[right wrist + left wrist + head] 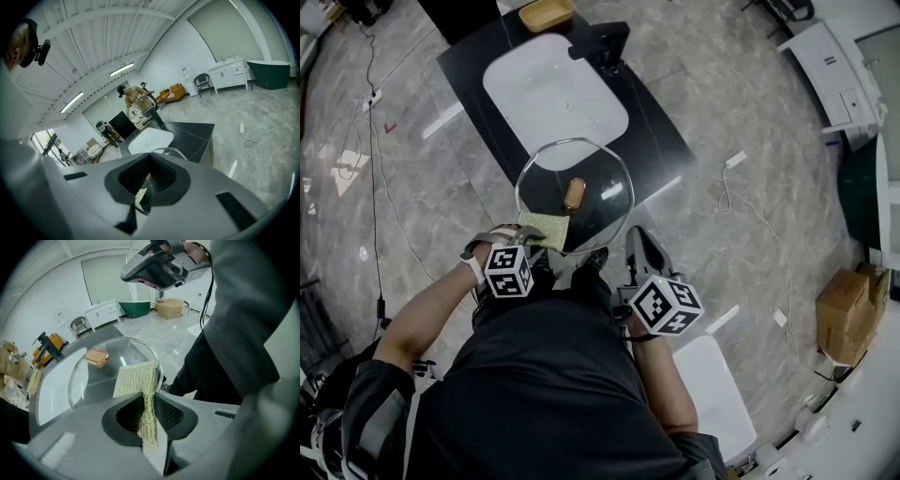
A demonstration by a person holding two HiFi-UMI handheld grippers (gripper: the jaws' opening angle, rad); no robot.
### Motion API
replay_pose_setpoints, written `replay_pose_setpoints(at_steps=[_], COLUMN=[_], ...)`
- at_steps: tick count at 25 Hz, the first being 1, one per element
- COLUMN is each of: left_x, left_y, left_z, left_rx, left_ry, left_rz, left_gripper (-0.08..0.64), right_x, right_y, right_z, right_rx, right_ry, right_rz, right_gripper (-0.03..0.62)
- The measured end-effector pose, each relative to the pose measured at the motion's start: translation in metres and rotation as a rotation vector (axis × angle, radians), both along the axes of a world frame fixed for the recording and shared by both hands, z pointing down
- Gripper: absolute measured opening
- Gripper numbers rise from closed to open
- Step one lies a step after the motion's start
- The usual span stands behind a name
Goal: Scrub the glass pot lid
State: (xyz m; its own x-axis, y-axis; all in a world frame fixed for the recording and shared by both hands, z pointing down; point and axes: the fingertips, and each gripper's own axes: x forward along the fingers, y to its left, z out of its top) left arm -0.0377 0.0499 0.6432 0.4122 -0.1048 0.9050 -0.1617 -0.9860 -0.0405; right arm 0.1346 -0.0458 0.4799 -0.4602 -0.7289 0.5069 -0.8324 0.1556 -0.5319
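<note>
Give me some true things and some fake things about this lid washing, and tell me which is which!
1. The left gripper pinches a scrub cloth. True.
2. The lid lies flat in the sink. False: it is out of the sink, at the counter's near edge, and the right gripper is shut on its rim.
3. The lid's knob is blue. False: it is coppery brown.
4. The sink is white. True.
5. The right gripper is open and empty. False: its jaws are closed on the lid's edge.
</note>
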Motion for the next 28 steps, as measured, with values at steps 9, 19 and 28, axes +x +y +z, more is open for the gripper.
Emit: replay_pose_setpoints(at_steps=[9,19,28], left_x=[0.012,-0.034,0.006], left_y=[0.019,-0.142,-0.237], left_z=[-0.034,-0.115,-0.036], left_rx=[-0.119,0.118,0.424], left_ry=[0.09,0.274,-0.094], left_rz=[0.007,-0.4,0.093], left_gripper=[0.063,0.063,0.063], right_x=[0.016,0.032,0.047], right_y=[0.014,0.022,0.043], right_z=[-0.003,-0.009,-0.005], right_rx=[0.007,0.017,-0.014], right_ry=[-0.006,-0.015,-0.002], right_rz=[0.043,0.082,0.127], right_gripper=[0.006,0.006,0.006])
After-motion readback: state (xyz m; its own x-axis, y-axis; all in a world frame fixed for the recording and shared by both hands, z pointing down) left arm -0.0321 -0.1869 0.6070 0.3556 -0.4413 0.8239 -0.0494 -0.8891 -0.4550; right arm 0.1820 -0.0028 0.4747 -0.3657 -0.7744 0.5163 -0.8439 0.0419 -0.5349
